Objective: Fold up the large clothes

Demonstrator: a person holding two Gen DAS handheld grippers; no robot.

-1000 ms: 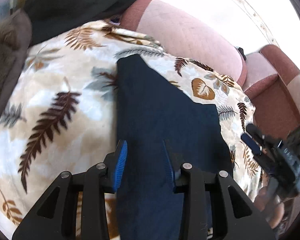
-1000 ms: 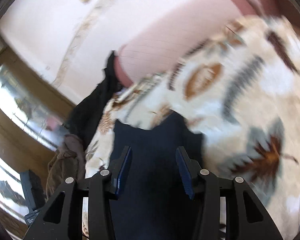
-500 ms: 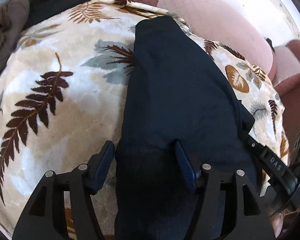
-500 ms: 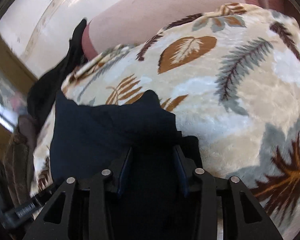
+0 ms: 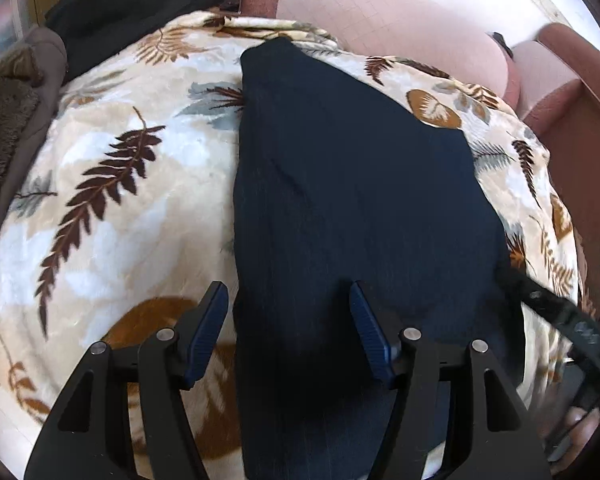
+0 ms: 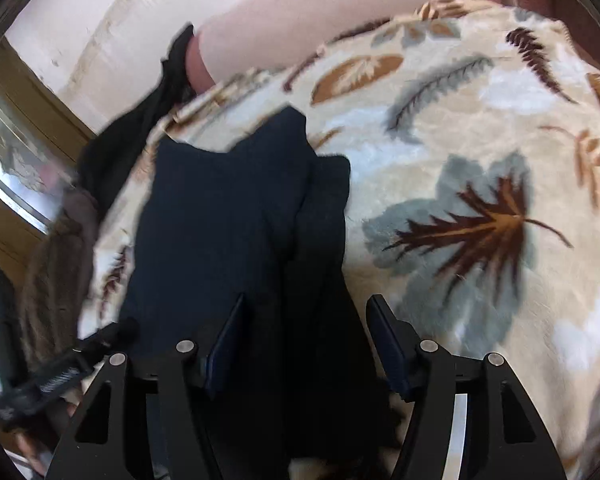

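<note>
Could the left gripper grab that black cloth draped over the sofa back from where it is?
Probably not yet. The left gripper sits open over the near end of the navy garment, while the black cloth lies far across the leaf-print blanket. Nothing blocks it; it is just far off.

You are looking at a leaf-print blanket (image 5: 112, 200) covering the seat. Behind the blanket, the pink sofa back (image 5: 380, 16) is rising toward a white wall (image 6: 140, 12). At the blanket's far left corner a black cloth (image 5: 140, 4) is draping over the sofa's edge. Left of the blanket, a brown fleece (image 5: 8, 120) is lying bunched. Beyond the fleece, a wooden frame (image 6: 32, 92) with glass is showing, blurred.
</note>
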